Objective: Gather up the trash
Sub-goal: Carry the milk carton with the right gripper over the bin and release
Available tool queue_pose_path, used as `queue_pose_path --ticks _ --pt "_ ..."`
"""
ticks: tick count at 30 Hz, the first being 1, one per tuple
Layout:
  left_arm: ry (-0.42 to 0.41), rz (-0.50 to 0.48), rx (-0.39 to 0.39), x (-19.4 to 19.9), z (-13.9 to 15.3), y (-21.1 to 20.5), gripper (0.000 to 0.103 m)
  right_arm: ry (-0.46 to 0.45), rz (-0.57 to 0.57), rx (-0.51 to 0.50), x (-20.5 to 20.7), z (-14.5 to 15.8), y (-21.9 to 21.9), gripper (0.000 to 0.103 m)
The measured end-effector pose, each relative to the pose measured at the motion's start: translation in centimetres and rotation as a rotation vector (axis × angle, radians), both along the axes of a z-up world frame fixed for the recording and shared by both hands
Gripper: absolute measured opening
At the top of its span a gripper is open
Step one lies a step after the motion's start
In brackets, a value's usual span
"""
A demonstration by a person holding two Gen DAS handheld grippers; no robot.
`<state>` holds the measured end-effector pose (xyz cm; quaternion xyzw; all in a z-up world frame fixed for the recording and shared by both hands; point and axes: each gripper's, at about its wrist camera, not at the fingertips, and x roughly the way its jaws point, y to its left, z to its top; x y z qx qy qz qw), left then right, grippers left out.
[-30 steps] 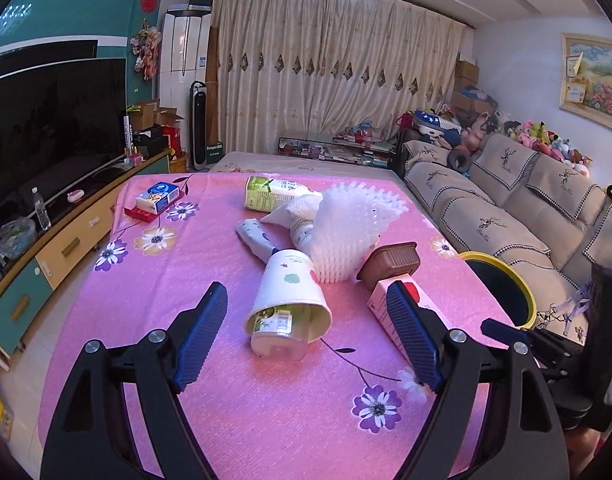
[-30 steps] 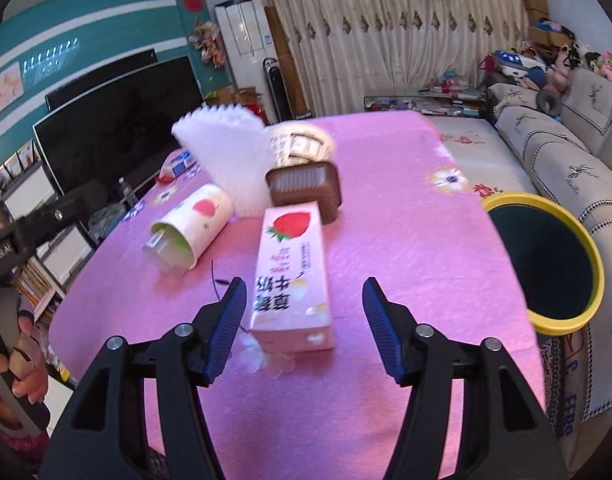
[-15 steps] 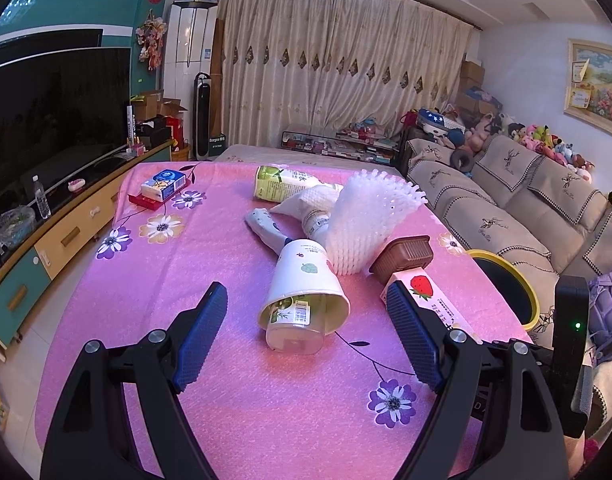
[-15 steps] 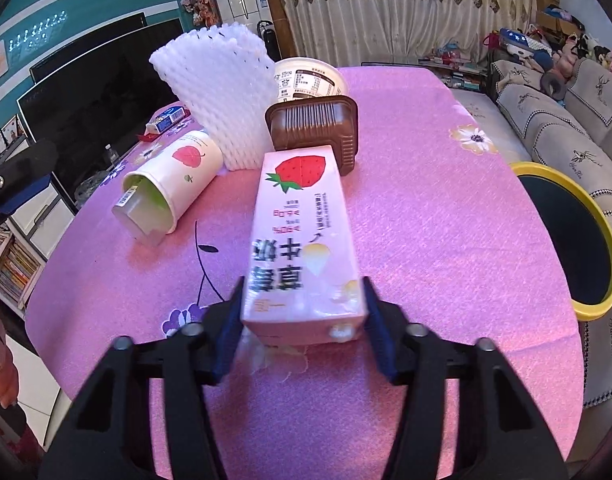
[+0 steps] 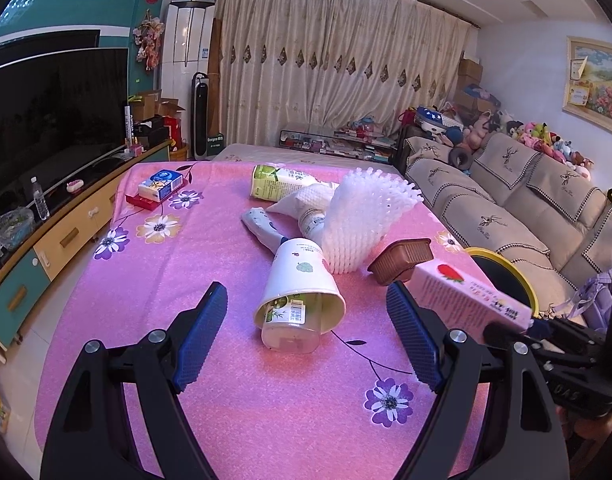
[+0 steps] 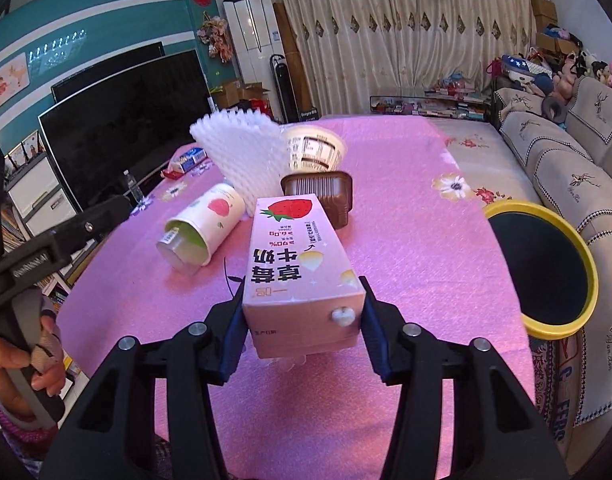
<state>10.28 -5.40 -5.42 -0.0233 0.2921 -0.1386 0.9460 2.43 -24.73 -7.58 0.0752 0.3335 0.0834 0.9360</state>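
Milk carton (image 6: 302,264), pink, clamped by its near end in right gripper (image 6: 302,320), long axis pointing away; bin (image 6: 542,268) lies to its right; left gripper (image 5: 306,336) wide apart, empty.

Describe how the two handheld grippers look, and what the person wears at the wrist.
Both the left gripper and the right gripper have matte black, angular plastic arms with silver round bolts at the joints. Their fingers carry dark blue ribbed pads. The left gripper's black handle bears small white lettering. A purple knitted sleeve cuff shows at the wrist.
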Motion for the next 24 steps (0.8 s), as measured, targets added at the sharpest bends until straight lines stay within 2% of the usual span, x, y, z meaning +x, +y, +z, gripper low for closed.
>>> queue_pose_path --ticks 6,10,18,24 --pt "0.003 -0.006 0.005 -0.1 -0.1 -0.2 0.081 -0.046 -0.083 0.014 -0.9 1.3 -3.2 0.048" --pt "0.014 -0.011 0.015 0.1 -0.4 -0.7 0.081 -0.051 -0.191 0.017 -0.9 1.0 -6.8 0.048" --pt "0.035 -0.017 0.035 0.8 -1.2 -1.6 0.081 -0.001 -0.462 0.01 0.4 -1.4 -16.1 0.048" --pt "0.057 -0.029 0.052 1.5 -1.9 -2.7 0.081 0.064 -0.548 -0.003 2.8 -4.2 -20.1 0.048"
